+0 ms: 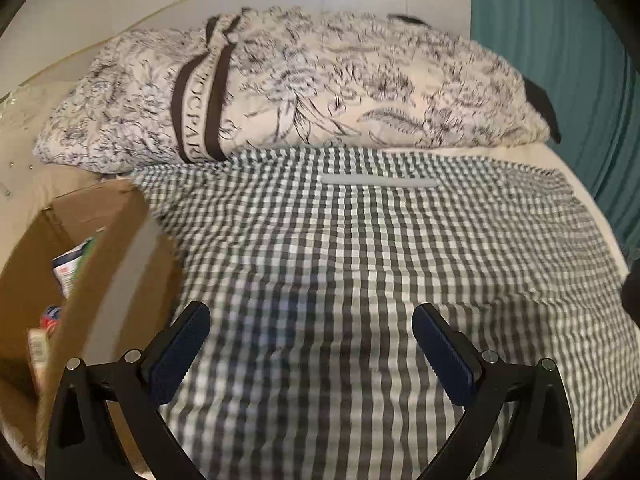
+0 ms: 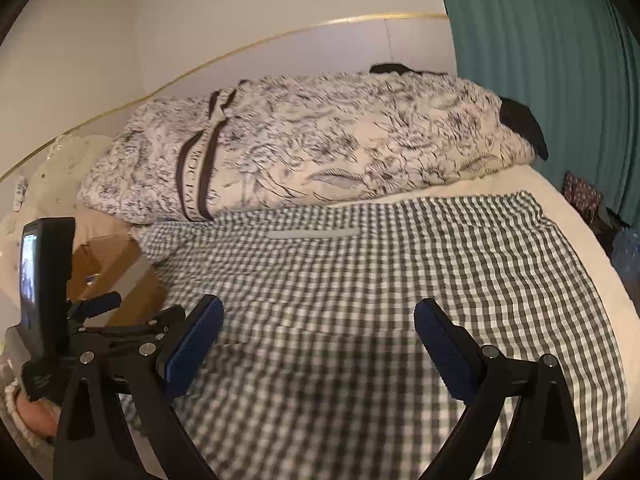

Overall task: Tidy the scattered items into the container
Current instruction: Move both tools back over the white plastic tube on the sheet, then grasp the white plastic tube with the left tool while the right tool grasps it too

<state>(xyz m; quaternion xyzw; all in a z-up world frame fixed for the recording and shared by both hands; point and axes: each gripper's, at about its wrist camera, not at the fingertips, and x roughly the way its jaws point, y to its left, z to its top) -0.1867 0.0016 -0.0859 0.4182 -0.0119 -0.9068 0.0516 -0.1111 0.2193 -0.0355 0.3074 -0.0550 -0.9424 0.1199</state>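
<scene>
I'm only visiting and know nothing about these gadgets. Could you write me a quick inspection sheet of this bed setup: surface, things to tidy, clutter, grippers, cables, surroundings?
Surface: grey-and-white checked cloth spread over a cream bed.
Job's things: open brown cardboard box at the left edge, with a few small packets inside; one thin pale grey stick lying flat on the cloth's far end.
Clutter: floral white-and-black folded duvet beyond the cloth.
Grippers: left gripper open and empty beside the box; right gripper open and empty over the cloth.
Cables: nothing seen.
Surroundings: teal pleated curtain on the right, white wall behind.
</scene>
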